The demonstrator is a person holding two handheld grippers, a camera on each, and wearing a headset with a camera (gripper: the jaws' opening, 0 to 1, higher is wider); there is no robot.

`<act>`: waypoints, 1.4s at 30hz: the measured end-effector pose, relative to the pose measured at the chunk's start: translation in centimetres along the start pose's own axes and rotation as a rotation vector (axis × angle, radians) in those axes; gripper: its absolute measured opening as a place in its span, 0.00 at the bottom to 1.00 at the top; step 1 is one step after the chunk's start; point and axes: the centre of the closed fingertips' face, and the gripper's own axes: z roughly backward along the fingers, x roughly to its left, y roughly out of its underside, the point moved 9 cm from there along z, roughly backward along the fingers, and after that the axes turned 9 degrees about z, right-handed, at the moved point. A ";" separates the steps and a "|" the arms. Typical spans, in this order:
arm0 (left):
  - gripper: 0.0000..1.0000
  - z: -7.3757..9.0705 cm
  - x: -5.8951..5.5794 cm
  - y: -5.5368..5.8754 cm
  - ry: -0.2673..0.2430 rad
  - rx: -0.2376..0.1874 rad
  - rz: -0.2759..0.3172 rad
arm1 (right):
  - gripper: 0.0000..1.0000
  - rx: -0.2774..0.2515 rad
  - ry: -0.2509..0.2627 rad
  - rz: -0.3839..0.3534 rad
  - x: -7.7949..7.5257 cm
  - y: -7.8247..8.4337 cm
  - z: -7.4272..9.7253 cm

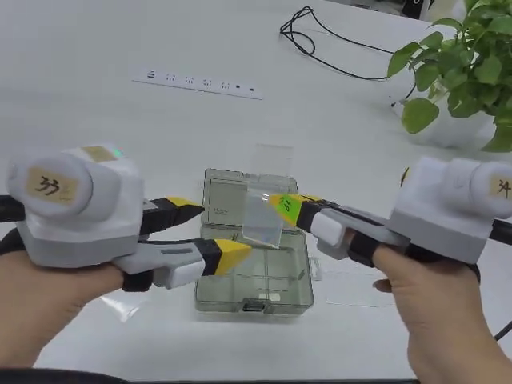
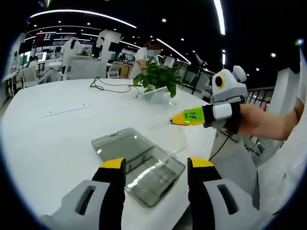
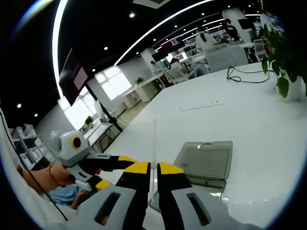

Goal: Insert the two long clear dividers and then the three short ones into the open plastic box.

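The open smoky plastic box (image 1: 294, 298) lies on the white table, its lid (image 1: 228, 192) folded back on the far side. My right gripper (image 1: 284, 204) is shut on a short clear divider (image 1: 262, 220) and holds it just above the box. In the right gripper view the divider (image 3: 154, 139) stands edge-on between the shut jaws of the right gripper (image 3: 154, 168). My left gripper (image 1: 210, 230) hovers open at the box's left edge, holding nothing. In the left gripper view the left gripper (image 2: 157, 164) stands open over the box (image 2: 144, 167). Partition lines show inside the base.
More clear pieces lie on the table behind the lid (image 1: 276, 152) and right of the box (image 1: 352, 288). A white power strip (image 1: 200, 82) and a black cable (image 1: 320, 40) lie farther back. A potted plant (image 1: 464, 64) stands at the far right.
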 end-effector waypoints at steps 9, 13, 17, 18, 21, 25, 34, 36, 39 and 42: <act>0.71 0.7 0.7 0.7 0.039 0.025 -0.079 | 0.06 0.077 0.053 -0.025 -1.2 -0.5 0.5; 0.78 0.8 0.7 1.2 0.065 0.043 -0.118 | 0.06 0.123 0.073 -0.036 -1.7 -0.6 0.7; 0.86 0.7 0.9 1.6 0.084 0.065 -0.178 | 0.06 0.177 0.106 -0.056 -2.2 -0.4 0.9; 0.88 0.7 0.9 1.7 0.088 0.066 -0.186 | 0.06 0.199 0.115 -0.059 -2.4 -0.3 1.0; 0.92 0.7 0.9 2.0 0.102 0.082 -0.203 | 0.06 0.261 0.141 -0.072 -2.8 0.0 0.9; 0.94 0.8 0.9 2.4 0.123 0.105 -0.231 | 0.06 0.378 0.181 -0.094 -3.0 0.7 0.6; 0.94 0.7 1.3 2.6 0.150 0.107 -0.227 | 0.06 0.484 0.220 -0.231 -4.3 2.7 -0.4; 0.94 0.6 1.4 2.7 0.155 0.109 -0.222 | 0.06 0.502 0.222 -0.249 -4.2 3.2 -0.5; 0.93 0.5 1.6 2.7 0.158 0.110 -0.214 | 0.06 0.531 0.227 -0.284 -4.9 4.2 -0.9; 0.93 0.4 1.8 2.7 0.163 0.107 -0.209 | 0.06 0.537 0.232 -0.323 -4.6 4.7 -0.9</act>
